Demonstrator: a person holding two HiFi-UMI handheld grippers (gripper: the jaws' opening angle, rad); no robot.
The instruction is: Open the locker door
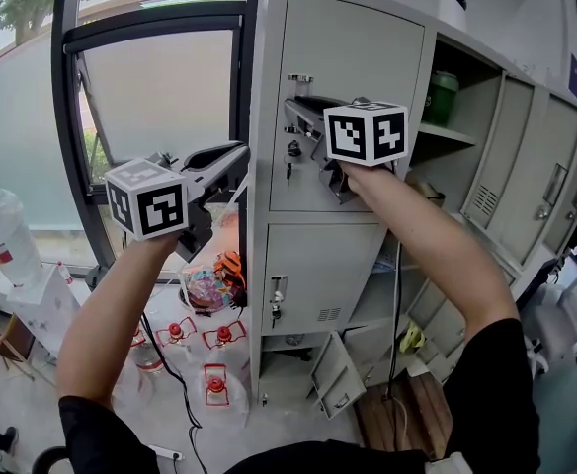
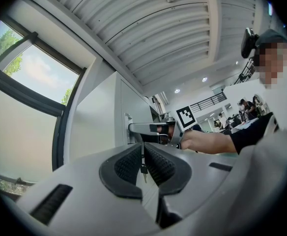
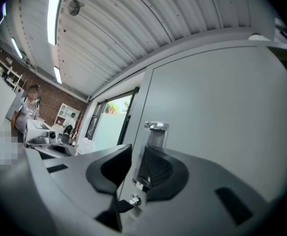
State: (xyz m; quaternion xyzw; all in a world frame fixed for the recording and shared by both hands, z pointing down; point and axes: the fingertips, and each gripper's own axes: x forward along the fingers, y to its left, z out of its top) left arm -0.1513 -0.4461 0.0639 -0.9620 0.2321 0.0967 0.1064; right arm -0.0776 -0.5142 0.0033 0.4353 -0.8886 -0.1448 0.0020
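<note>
The left gripper hangs off the locker's left side with its jaws closed on nothing. Its own view shows only a hanging key through the slit between them. Farther in, the right gripper is up against the upper locker door, at the door's left edge just below a small metal fitting. Its jaws stand apart and seem to straddle that edge, with the pads not visibly pressing. The door looks flush in its frame, so I judge the opening not yet begun. The grip must be made, then the door swung out. Beyond, the neighbouring lockers to the right stand open.
</note>
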